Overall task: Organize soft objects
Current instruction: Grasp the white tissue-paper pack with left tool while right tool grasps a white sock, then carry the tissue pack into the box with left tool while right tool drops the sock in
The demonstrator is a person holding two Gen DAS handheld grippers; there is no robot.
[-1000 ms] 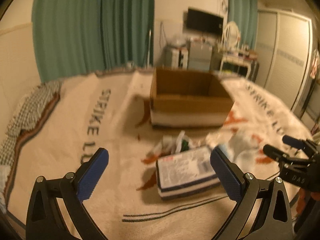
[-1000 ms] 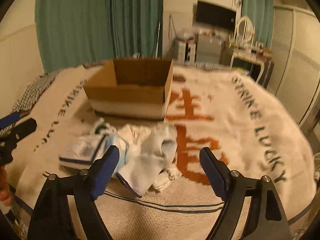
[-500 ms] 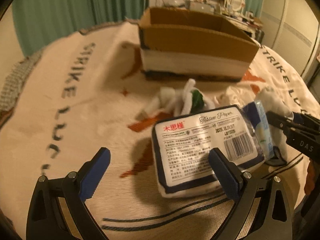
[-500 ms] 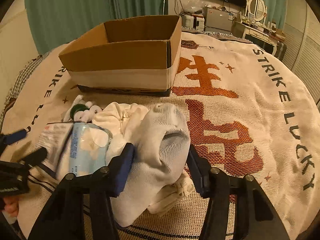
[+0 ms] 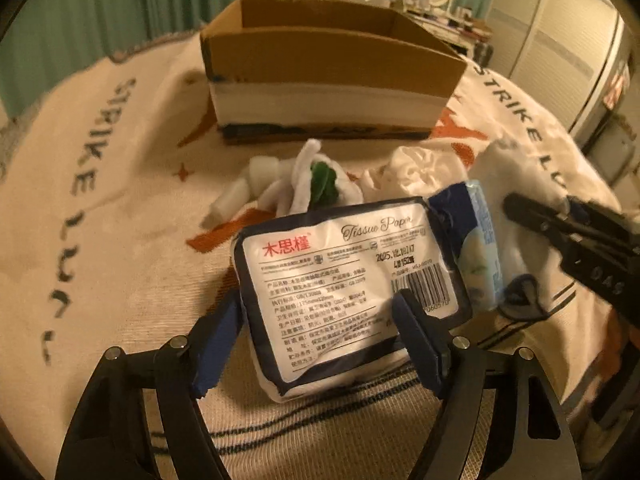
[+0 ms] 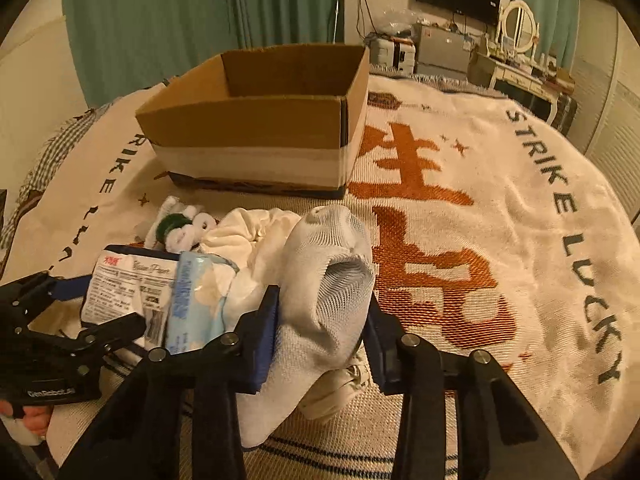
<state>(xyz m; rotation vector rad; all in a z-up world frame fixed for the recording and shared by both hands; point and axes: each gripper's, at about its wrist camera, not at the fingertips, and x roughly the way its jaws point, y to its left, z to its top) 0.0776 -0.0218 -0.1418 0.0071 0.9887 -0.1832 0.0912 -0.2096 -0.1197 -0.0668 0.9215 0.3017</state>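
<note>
My left gripper (image 5: 320, 332) is shut on a navy and white tissue paper pack (image 5: 344, 276) that lies on the blanket; the pack also shows in the right wrist view (image 6: 128, 284). My right gripper (image 6: 320, 332) is shut on a white mesh sock (image 6: 324, 292), seen from the left wrist view as a white bundle (image 5: 516, 184). A light blue wipes pack (image 6: 188, 304) leans between the two. A white crumpled cloth (image 6: 248, 232) and a white and green knitted toy (image 6: 176, 224) lie behind them. An open cardboard box (image 6: 260, 128) stands further back.
Everything rests on a cream blanket (image 6: 500, 208) with orange characters and "STRIKE LUCKY" lettering. Green curtains (image 6: 160, 20) hang behind. A TV, a mirror and a white dresser (image 6: 516, 68) stand at the back right. A checked cloth (image 6: 36, 168) lies at the left edge.
Both grippers moved down and forward and closed. The left one closed on the tissue pack, the right one closed on the white sock.
</note>
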